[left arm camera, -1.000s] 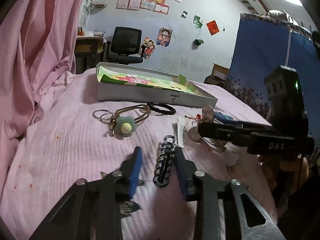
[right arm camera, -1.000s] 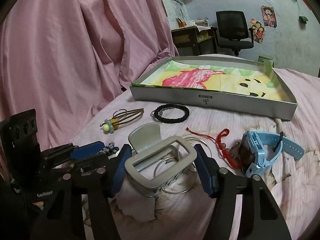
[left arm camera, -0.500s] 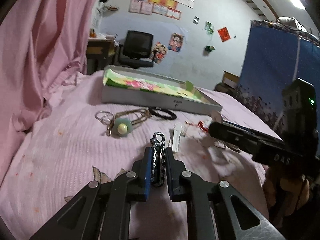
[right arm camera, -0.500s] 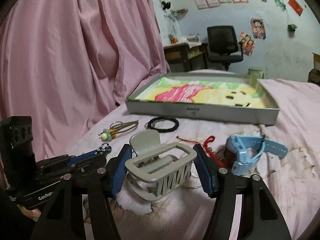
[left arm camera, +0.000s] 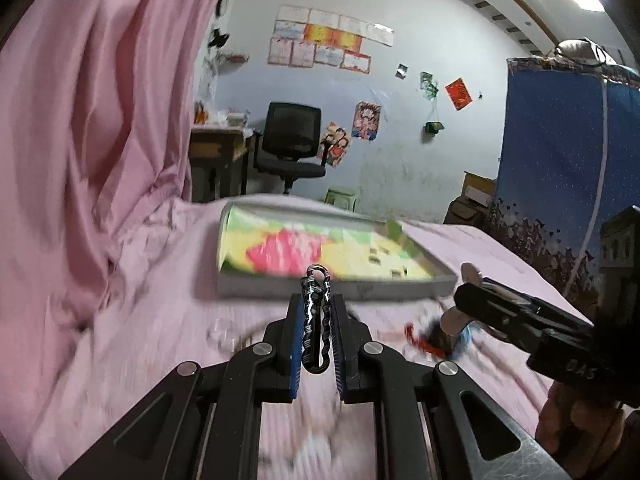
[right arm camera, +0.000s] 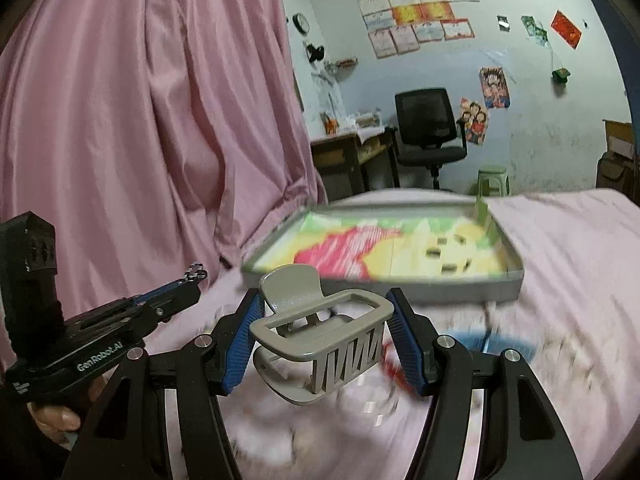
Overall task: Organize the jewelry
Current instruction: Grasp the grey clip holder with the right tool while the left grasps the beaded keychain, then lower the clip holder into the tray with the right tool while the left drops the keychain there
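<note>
Lifted off the pink bed point(left arm camera: 132, 320) since the earlier frames, both held pieces, and carried closer to the gray tray point(right arm camera: 420, 292) with its cartoon lining. Tray flat on the bed, ahead of both tools, blurred by motion. Right claw point(right arm camera: 324, 344) clamped on a gray hair clip point(right arm camera: 320, 332), raised just short of the tray's near wall. Left claw point(left arm camera: 316, 336) pinched tight on a black-and-white braided bracelet point(left arm camera: 316, 316), upright, its ring end poking up in front of the tray's near wall. Blue watch point(right arm camera: 492, 344) and red cord point(left arm camera: 420, 340), smeared by blur, on the bed short of the tray.
</note>
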A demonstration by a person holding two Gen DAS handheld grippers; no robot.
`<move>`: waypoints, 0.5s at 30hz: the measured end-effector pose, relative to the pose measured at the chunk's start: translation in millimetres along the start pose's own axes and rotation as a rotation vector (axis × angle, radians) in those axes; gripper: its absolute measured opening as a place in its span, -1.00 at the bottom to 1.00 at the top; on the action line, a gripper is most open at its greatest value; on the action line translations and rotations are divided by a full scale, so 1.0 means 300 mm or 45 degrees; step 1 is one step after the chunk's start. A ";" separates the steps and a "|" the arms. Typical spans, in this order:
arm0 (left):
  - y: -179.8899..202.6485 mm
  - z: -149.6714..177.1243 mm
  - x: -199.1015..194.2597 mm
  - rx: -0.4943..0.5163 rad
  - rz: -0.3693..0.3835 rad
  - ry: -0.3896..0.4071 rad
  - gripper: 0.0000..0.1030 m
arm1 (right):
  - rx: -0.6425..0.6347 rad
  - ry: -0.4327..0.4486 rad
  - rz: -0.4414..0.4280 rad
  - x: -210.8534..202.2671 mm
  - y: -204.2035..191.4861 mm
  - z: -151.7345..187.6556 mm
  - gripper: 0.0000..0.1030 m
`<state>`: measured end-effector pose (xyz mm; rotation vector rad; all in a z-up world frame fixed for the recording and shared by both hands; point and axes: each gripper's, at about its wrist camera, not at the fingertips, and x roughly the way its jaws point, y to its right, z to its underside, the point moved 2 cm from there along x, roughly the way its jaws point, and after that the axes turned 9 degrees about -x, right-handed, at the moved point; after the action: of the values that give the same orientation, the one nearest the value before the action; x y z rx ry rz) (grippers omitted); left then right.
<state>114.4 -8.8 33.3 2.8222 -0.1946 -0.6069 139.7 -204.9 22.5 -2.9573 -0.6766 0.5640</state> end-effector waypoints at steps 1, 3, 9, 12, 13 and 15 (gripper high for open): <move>0.003 -0.045 0.031 0.004 0.014 0.004 -0.76 | 0.002 0.009 0.007 0.020 0.015 -0.037 0.11; 0.007 -0.096 0.069 -0.003 0.038 0.008 -0.76 | 0.006 0.025 0.022 0.068 0.043 -0.105 0.11; -0.030 -0.273 0.241 -0.034 0.051 0.038 -0.76 | -0.005 0.056 0.102 0.264 0.094 -0.260 0.11; -0.055 -0.334 0.339 -0.050 0.033 0.029 -0.76 | 0.034 0.036 0.143 0.382 0.123 -0.288 0.11; -0.069 -0.348 0.385 -0.065 0.020 0.011 -0.76 | 0.049 0.022 0.151 0.409 0.129 -0.287 0.11; -0.084 -0.351 0.445 -0.081 -0.001 -0.034 -0.76 | 0.074 -0.017 0.171 0.473 0.144 -0.282 0.11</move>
<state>281.2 13.7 67.9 2.7543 -0.1755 -0.6402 306.8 -180.6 47.8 -2.9626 -0.4564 0.6024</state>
